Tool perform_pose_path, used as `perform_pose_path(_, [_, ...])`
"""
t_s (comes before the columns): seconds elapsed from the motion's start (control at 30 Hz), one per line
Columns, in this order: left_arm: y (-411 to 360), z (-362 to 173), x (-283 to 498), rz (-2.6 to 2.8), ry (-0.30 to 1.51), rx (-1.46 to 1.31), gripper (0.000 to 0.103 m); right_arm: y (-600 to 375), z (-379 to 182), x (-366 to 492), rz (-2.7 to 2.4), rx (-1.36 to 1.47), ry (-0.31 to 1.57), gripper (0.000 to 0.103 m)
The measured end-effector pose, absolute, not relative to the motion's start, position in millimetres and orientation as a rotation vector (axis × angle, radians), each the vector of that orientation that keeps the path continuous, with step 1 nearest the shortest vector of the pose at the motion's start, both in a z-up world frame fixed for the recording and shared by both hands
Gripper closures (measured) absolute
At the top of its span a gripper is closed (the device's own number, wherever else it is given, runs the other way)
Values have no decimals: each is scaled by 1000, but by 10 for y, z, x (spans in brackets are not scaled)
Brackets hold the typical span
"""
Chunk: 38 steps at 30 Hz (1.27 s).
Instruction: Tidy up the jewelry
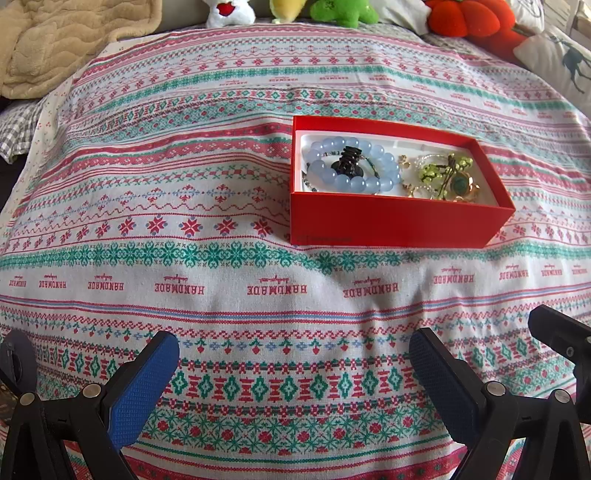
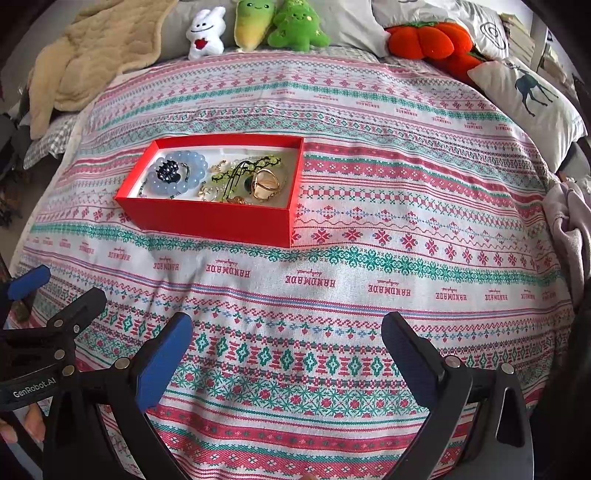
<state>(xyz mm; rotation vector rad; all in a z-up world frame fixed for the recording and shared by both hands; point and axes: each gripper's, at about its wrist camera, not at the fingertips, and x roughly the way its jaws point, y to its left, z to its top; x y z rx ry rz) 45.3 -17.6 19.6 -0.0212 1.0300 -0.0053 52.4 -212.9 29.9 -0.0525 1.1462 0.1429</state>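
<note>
A red box with a white lining sits on the patterned cloth, also in the right wrist view. In it lie a pale blue bead bracelet, a dark hair clip, green beaded jewelry and gold pieces. My left gripper is open and empty, well in front of the box. My right gripper is open and empty, in front of the box and to its right. The left gripper shows at the right view's left edge.
The patterned cloth covers a bed. Plush toys, an orange plush, a beige blanket and a deer pillow line the far edge. A pink fabric lies at the right.
</note>
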Motion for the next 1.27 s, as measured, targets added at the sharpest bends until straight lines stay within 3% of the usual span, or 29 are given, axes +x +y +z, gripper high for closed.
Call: perform_pose_path(1.27, [-165, 196, 457, -12, 996, -14, 1, -2118, 261, 514, 142, -57, 1148, 0])
